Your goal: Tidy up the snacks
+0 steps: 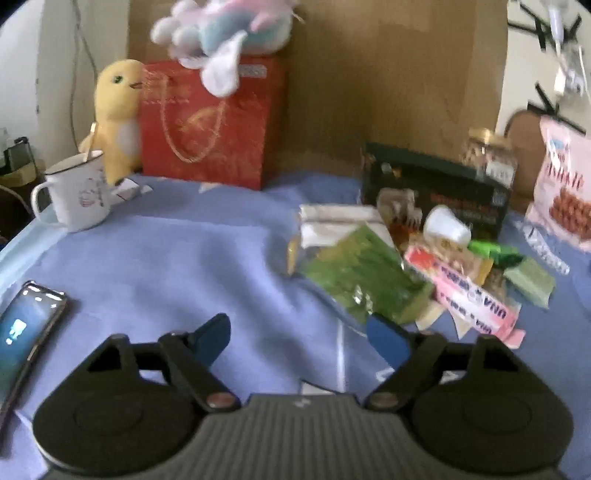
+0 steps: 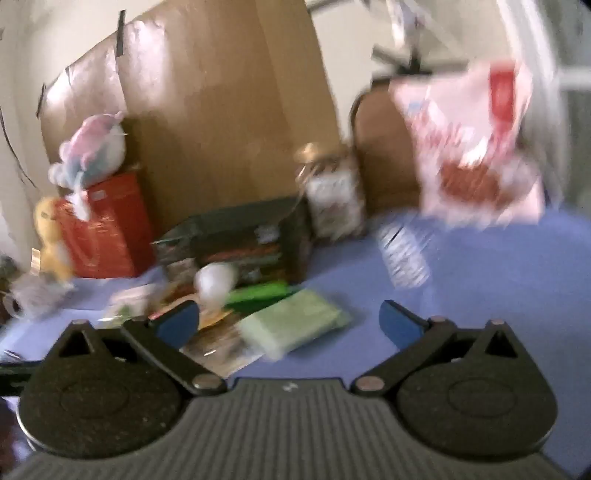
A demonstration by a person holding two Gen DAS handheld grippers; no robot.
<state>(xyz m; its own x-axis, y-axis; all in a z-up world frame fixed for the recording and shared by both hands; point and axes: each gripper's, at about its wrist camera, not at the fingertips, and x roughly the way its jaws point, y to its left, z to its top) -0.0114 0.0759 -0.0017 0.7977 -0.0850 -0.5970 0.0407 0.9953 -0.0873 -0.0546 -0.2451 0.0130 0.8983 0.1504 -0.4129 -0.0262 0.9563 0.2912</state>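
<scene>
A heap of snack packets lies on the blue cloth (image 1: 177, 258): a green packet (image 1: 362, 277), a pink strip pack (image 1: 469, 299), a small white cup (image 1: 445, 223) and a pale green bar (image 2: 295, 321). Behind the heap stand a dark box (image 1: 436, 192) and a glass jar (image 1: 487, 155). A large pink snack bag (image 2: 476, 147) leans at the back right. My left gripper (image 1: 299, 332) is open just left of the heap, its right fingertip near the green packet. My right gripper (image 2: 290, 319) is open wide, low over the pale green bar, holding nothing. The right wrist view is blurred.
A white mug (image 1: 74, 195), a yellow plush chick (image 1: 118, 114) and a red gift bag (image 1: 210, 122) with a pastel plush (image 1: 229, 29) on top stand at the back left. A phone (image 1: 26, 328) lies near the left edge. A cardboard sheet (image 1: 388, 74) forms the backdrop.
</scene>
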